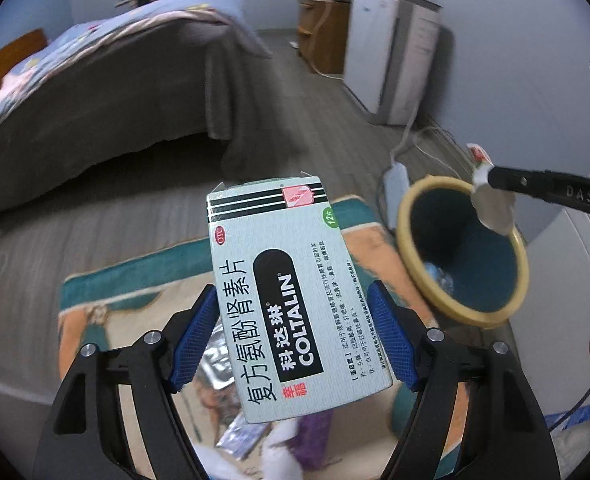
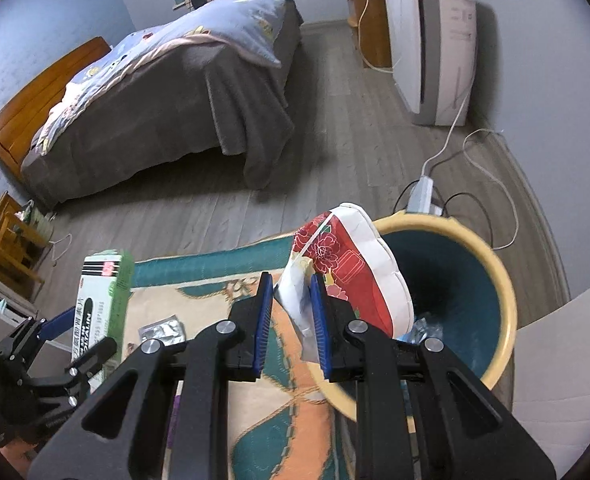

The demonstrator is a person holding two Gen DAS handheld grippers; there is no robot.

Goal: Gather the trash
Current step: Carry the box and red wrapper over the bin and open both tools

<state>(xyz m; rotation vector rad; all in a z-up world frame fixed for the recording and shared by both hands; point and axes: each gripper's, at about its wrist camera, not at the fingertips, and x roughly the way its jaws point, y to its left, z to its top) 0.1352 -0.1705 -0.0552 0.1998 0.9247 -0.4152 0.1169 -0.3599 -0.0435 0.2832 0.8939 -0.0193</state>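
Note:
My left gripper (image 1: 293, 344) is shut on a pale green Coltalin medicine box (image 1: 287, 292), held upright above the patterned rug (image 1: 143, 292). The same box (image 2: 103, 300) shows at the left of the right wrist view. My right gripper (image 2: 291, 320) is shut on a red-and-white flowered wrapper (image 2: 351, 272), which hangs over the near rim of the yellow waste bin (image 2: 503, 292) with a teal inside. In the left wrist view the bin (image 1: 409, 216) stands to the right, with the wrapper (image 1: 491, 200) above its rim. Some trash (image 1: 439, 276) lies at its bottom.
Foil blister packs (image 2: 163, 330) and a purple scrap (image 1: 315, 432) lie on the rug. A bed (image 2: 167, 92) with a grey cover fills the far left. A white appliance (image 2: 431, 48) stands by the far wall. A power strip (image 2: 421, 194) and cables trail behind the bin.

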